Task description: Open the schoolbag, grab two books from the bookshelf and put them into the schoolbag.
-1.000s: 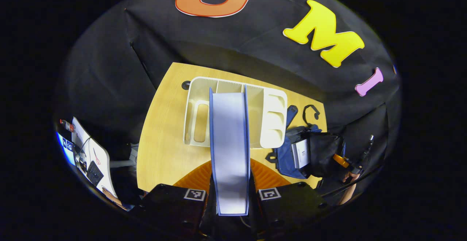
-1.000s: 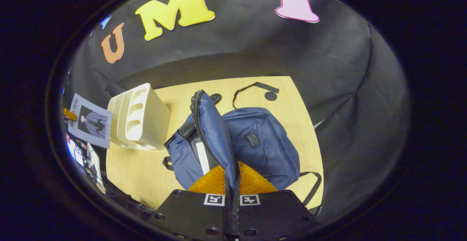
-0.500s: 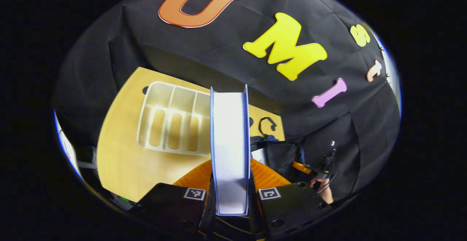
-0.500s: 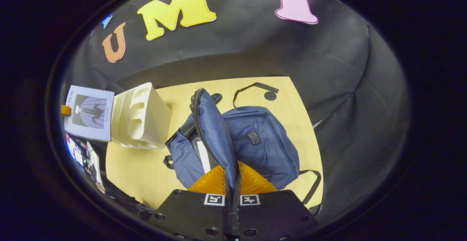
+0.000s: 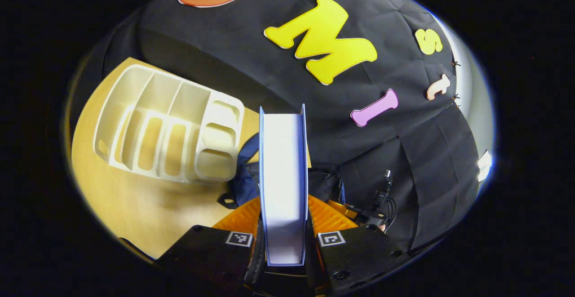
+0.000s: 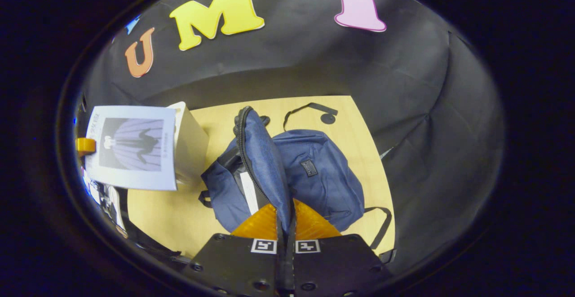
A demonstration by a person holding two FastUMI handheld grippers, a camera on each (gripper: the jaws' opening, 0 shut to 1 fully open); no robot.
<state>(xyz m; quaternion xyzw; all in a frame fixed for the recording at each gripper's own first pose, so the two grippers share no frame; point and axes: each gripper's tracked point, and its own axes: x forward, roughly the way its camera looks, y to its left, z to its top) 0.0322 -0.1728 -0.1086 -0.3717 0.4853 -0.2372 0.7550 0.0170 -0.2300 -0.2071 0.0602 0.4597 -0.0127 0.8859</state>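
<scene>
My left gripper [image 5: 284, 218] is shut on a thick book [image 5: 283, 175] with a pale blue cover, seen page-edge on and held up in the air. In the right gripper view the same book [image 6: 132, 146] shows its cover in front of the white bookshelf [image 6: 192, 142], with a finger [image 6: 85, 145] of the left gripper on its left edge. The blue schoolbag [image 6: 314, 175] lies on the wooden table [image 6: 350, 121]. My right gripper [image 6: 285, 225] is shut on the bag's flap [image 6: 260, 162] and holds it up, so the bag stands open. A white book [image 6: 249, 193] sits inside.
The white bookshelf [image 5: 166, 130] has several bare slots and lies left of the bag [image 5: 245, 180] in the left gripper view. Bag straps [image 6: 310, 108] trail toward the table's far edge. A hand with the other gripper [image 5: 359, 214] shows at lower right in the left gripper view.
The left gripper has carried the book away from the bookshelf and rightward toward the schoolbag. The right gripper has kept the flap raised, almost still.
</scene>
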